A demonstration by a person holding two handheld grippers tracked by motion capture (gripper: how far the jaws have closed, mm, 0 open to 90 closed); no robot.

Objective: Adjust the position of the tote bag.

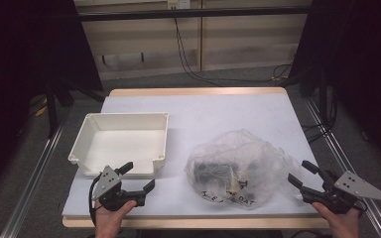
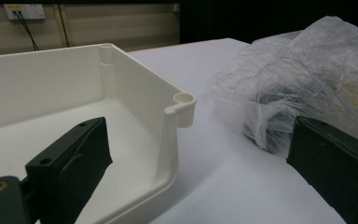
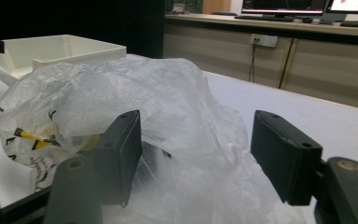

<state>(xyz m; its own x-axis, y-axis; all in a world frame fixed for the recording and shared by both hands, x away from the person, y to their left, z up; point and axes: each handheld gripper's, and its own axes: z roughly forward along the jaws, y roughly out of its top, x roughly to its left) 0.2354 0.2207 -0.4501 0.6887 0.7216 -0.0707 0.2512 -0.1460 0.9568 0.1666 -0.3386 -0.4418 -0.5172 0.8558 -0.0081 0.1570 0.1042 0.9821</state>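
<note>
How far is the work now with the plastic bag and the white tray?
Nothing looks done: the empty white plastic tray holds nothing, and the crumpled clear plastic bag lies closed beside it with dark items inside. In hand: nothing; the left tool and right tool are both open. Everything remains.

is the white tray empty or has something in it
Empty. The white tray shows only its bare floor in the high view and the left gripper view; the plastic bag lies beside it on the table.
</note>
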